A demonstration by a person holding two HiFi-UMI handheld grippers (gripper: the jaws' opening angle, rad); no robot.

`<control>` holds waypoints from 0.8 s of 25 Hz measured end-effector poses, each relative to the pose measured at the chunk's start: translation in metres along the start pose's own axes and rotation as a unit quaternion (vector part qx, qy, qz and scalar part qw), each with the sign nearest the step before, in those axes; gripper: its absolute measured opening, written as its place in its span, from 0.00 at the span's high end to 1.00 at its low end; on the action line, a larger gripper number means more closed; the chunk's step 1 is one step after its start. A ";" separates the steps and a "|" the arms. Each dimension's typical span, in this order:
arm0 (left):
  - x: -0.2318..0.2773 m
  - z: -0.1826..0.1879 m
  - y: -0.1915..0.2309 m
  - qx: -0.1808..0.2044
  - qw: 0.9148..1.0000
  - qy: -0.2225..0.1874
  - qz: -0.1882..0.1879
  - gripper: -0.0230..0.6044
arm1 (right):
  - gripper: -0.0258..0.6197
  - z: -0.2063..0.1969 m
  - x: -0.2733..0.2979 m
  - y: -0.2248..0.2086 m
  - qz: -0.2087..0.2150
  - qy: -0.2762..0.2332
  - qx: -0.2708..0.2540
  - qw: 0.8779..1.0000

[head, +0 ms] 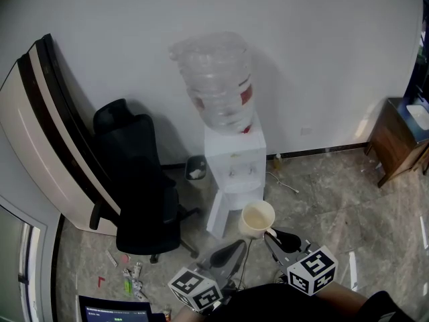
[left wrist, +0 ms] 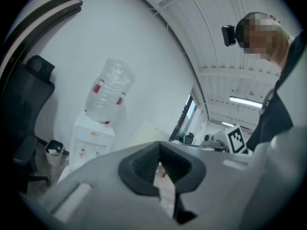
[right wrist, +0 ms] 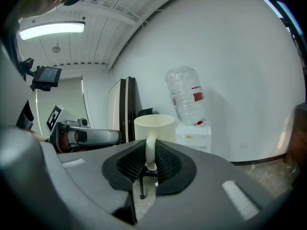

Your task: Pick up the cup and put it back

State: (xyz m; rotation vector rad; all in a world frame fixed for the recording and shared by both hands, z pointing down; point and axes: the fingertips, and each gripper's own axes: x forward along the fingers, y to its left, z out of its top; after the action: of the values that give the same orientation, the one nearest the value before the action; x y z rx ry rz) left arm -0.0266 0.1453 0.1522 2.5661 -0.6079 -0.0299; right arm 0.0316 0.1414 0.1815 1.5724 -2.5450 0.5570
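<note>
Right now your right gripper [right wrist: 150,163] is clenched on the handle of the cup [right wrist: 154,127], holding it upright in the air in front of the water dispenser [head: 234,163]. Your left gripper [left wrist: 163,170] is pinched nearly closed on nothing, just beside it.

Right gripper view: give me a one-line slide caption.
Right gripper clamps a cream cup by its handle, held up in front of a water dispenser.
</note>
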 end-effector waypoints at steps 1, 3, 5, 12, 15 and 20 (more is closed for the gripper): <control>0.000 -0.001 -0.001 0.000 1.000 -0.001 -0.001 0.96 | 0.88 0.000 -0.001 0.000 0.000 -0.001 0.000 1.000; -0.001 -0.001 -0.005 0.000 1.000 -0.007 -0.009 0.96 | 0.88 0.000 -0.003 0.001 0.000 -0.001 0.001 1.000; -0.002 -0.003 -0.006 -0.001 1.000 -0.016 -0.020 0.96 | 0.88 -0.001 -0.004 0.001 -0.001 -0.002 0.002 1.000; -0.005 -0.001 -0.017 -0.003 1.000 -0.008 -0.022 0.96 | 0.88 -0.003 -0.011 0.002 -0.007 -0.006 0.005 1.000; -0.006 -0.004 -0.019 0.000 1.000 -0.009 -0.029 0.96 | 0.88 -0.004 -0.014 0.002 -0.009 -0.007 0.006 1.000; -0.006 -0.005 -0.025 -0.002 1.000 -0.004 -0.031 0.96 | 0.88 -0.006 -0.020 0.003 -0.012 -0.006 0.008 1.000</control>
State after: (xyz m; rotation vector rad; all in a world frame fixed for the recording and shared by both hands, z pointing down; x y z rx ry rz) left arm -0.0211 0.1698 0.1441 2.5823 -0.5302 -0.0628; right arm 0.0374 0.1616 0.1810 1.6137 -2.5321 0.5682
